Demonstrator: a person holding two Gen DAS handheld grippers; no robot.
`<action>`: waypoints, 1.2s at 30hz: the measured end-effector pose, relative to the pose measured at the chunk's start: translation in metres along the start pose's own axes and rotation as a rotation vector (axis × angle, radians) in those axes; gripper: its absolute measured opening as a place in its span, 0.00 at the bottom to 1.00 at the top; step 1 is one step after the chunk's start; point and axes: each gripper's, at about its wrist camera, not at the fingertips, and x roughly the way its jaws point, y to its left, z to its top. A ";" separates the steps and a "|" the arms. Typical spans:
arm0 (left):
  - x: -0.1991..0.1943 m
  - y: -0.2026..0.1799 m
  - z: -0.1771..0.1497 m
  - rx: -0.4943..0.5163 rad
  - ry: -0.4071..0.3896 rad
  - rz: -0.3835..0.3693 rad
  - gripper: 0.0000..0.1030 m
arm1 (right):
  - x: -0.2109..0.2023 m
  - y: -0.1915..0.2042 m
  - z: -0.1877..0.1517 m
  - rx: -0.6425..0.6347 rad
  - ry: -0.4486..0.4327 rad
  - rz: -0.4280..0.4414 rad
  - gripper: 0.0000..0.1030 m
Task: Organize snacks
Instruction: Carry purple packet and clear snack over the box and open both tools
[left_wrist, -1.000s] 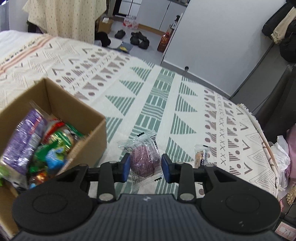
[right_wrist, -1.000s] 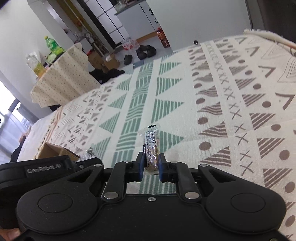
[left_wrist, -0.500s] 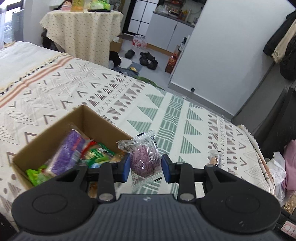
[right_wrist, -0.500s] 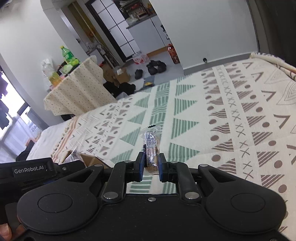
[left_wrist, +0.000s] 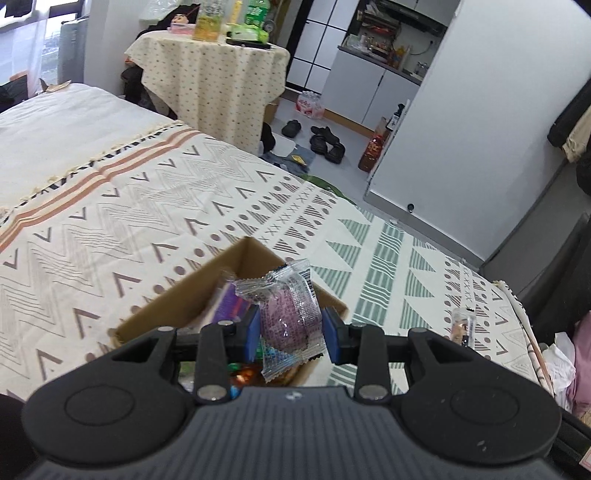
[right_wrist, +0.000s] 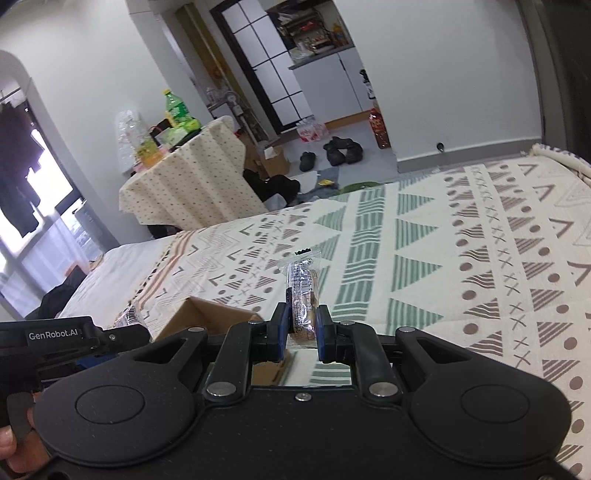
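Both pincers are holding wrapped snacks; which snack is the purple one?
The purple snack, round in a crinkly clear wrapper, sits in the left gripper. The right gripper holds a slim brownish snack bar.

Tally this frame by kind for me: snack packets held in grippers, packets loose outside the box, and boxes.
Held packets: 2, purple packet in left gripper, slim brown packet in right gripper
Loose packet on bedspread: 1
Cardboard box: 1
Total: 4; the box's contents are too hidden to count.

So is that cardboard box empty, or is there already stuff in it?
Not empty. The cardboard box is open-topped, and colourful snack packets show inside it, behind the left gripper. How full it is cannot be told.
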 end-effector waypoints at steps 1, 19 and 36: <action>-0.001 0.004 0.000 -0.005 0.001 0.001 0.33 | -0.001 0.003 -0.001 -0.003 -0.003 0.004 0.15; 0.007 0.057 -0.006 -0.056 0.082 -0.020 0.34 | 0.003 0.061 -0.021 -0.087 0.027 0.050 0.15; 0.035 0.079 -0.009 -0.067 0.177 -0.013 0.39 | 0.028 0.092 -0.036 -0.137 0.114 0.061 0.15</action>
